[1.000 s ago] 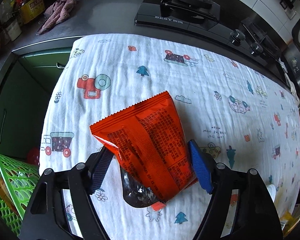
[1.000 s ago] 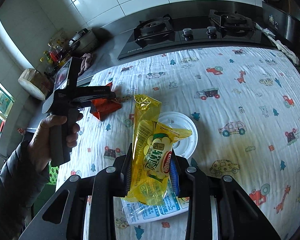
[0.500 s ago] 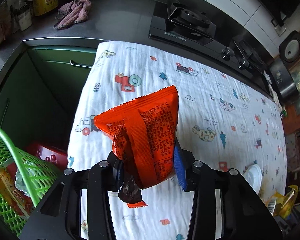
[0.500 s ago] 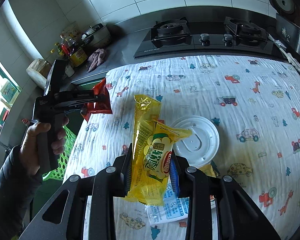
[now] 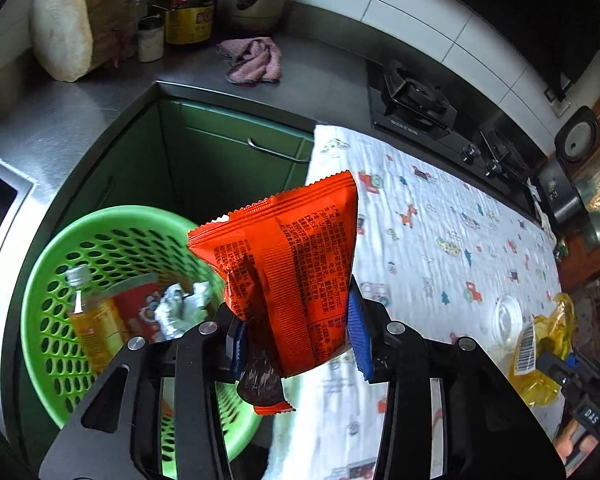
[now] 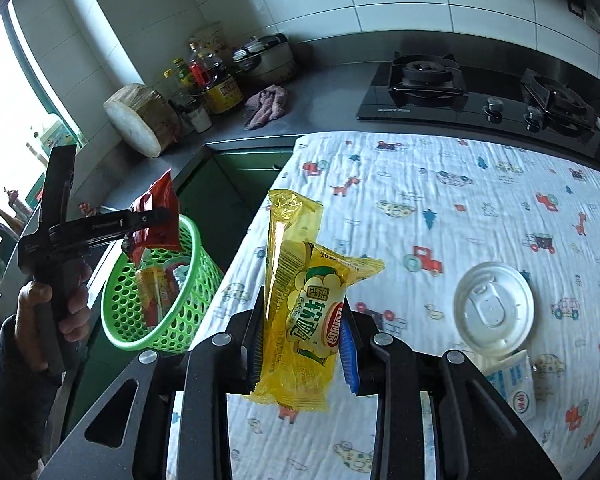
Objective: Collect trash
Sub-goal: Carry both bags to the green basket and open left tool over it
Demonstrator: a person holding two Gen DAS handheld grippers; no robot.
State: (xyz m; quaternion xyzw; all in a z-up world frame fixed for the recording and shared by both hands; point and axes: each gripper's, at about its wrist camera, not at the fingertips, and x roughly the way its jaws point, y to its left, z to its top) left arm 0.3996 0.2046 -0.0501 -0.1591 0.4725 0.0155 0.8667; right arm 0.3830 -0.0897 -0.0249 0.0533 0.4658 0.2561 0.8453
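Note:
My left gripper [image 5: 296, 334] is shut on an orange snack wrapper [image 5: 288, 264] and holds it in the air beside the table's left edge, over the rim of a green mesh basket [image 5: 112, 224]. The basket holds a yellow bottle [image 5: 90, 320], a red pack and crumpled foil. In the right wrist view the left gripper [image 6: 148, 224] hangs above the basket [image 6: 156, 320]. My right gripper [image 6: 300, 348] is shut on a yellow snack wrapper [image 6: 304, 312], held above the cloth-covered table [image 6: 460, 200]. A white plastic lid [image 6: 494, 310] and a small white-blue sachet [image 6: 512, 384] lie on the cloth.
A gas hob [image 6: 472, 88] runs behind the table. A steel counter [image 5: 100, 96] at the left carries a wooden block [image 5: 66, 24], bottles, a pot and a pink rag [image 5: 252, 60]. Green cabinets [image 5: 236, 152] stand behind the basket.
My left gripper has carried the orange wrapper left, off the table and over the green basket. My right gripper has lifted and moved left with the yellow wrapper.

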